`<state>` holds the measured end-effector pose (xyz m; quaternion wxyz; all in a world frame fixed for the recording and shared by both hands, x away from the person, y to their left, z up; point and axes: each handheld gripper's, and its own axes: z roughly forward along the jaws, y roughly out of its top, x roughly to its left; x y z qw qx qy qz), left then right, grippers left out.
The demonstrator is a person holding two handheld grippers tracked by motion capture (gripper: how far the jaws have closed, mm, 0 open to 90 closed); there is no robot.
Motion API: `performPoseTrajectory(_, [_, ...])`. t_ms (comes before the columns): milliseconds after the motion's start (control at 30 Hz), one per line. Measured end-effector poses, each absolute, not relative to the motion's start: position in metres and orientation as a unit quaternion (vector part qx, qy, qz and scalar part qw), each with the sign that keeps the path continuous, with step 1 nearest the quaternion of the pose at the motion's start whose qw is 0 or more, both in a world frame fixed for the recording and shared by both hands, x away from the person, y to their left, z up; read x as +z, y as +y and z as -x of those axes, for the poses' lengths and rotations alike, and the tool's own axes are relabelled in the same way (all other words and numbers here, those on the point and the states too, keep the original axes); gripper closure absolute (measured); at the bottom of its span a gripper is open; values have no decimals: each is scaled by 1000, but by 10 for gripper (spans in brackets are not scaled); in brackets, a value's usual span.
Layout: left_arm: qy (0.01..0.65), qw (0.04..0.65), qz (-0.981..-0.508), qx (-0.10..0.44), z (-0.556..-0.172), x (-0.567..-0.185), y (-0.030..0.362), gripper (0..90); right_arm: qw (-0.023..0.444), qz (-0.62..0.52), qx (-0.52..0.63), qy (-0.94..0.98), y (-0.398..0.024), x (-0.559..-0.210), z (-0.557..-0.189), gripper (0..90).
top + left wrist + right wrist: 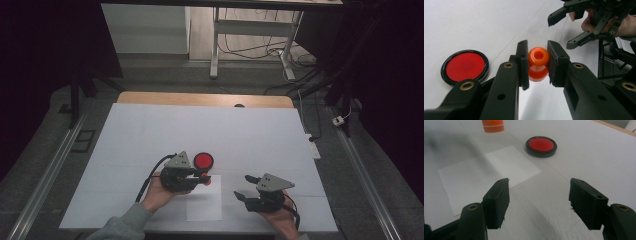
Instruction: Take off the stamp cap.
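Observation:
An orange stamp (538,64), waisted with a hollow top, stands upright between the jaws of my left gripper (538,46), and both pads press on its sides. In the high view this gripper (204,177) holds the stamp (206,180) at the far edge of a white paper sheet (204,202). Just beyond it lies a round red ink pad (203,161) in a black rim. I cannot tell whether the stamp touches the paper. My right gripper (244,187) hovers open to the right of the sheet with nothing between its fingers (497,202). Ahead of it I see the ink pad (541,146) and the stamp (493,126).
A large white mat (150,135) covers the wooden table (200,98). The paper sheet (486,175) lies near the front edge. Desk legs and cables (260,50) stand on the floor beyond the table. The right gripper (560,32) shows open at the upper right of the left gripper view.

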<state>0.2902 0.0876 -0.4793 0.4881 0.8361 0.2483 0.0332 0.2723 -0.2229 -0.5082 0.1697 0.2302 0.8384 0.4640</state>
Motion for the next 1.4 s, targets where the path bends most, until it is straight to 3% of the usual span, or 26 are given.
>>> performPoseTrajectory(1400, [247,490,-835,36,-288,-480,83,724,155,-187,466,851,-153,-511,-273,345])
